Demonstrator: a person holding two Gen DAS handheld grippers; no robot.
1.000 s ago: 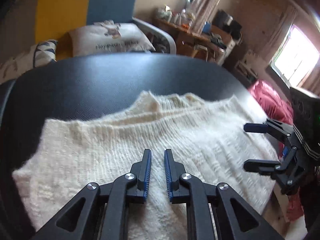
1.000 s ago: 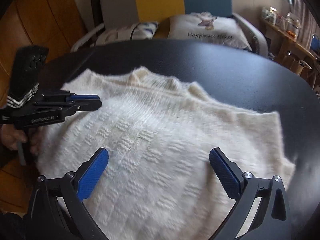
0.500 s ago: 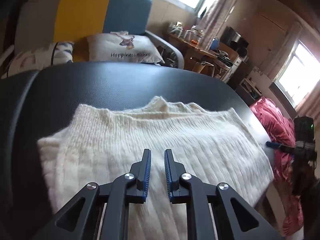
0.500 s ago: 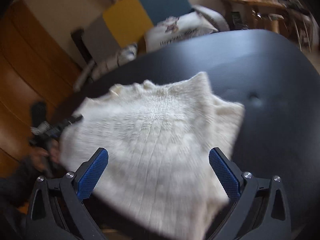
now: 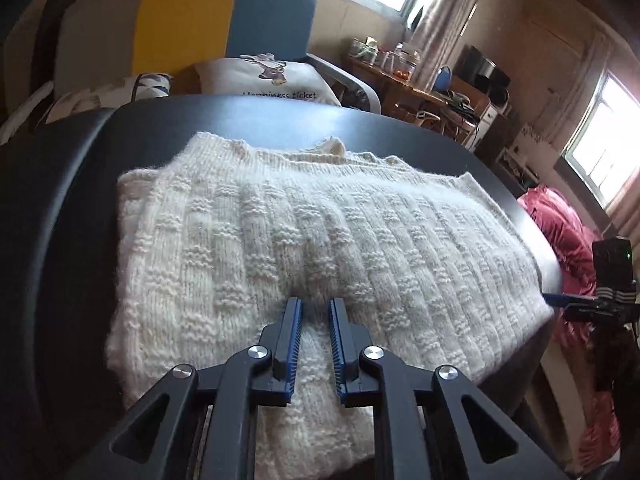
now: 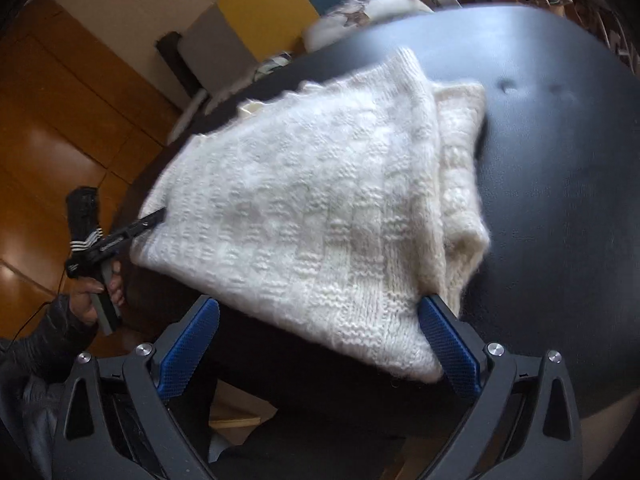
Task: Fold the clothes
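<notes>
Lying folded, fuzzy cream knit sweater (image 5: 320,232), glossy black table (image 5: 60,200)

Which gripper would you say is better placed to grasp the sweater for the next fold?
Probably the right gripper: its jaws are wide open with a near corner of the sweater between them. The left gripper hovers over mid-fabric, jaws barely parted, no edge between them.
</notes>
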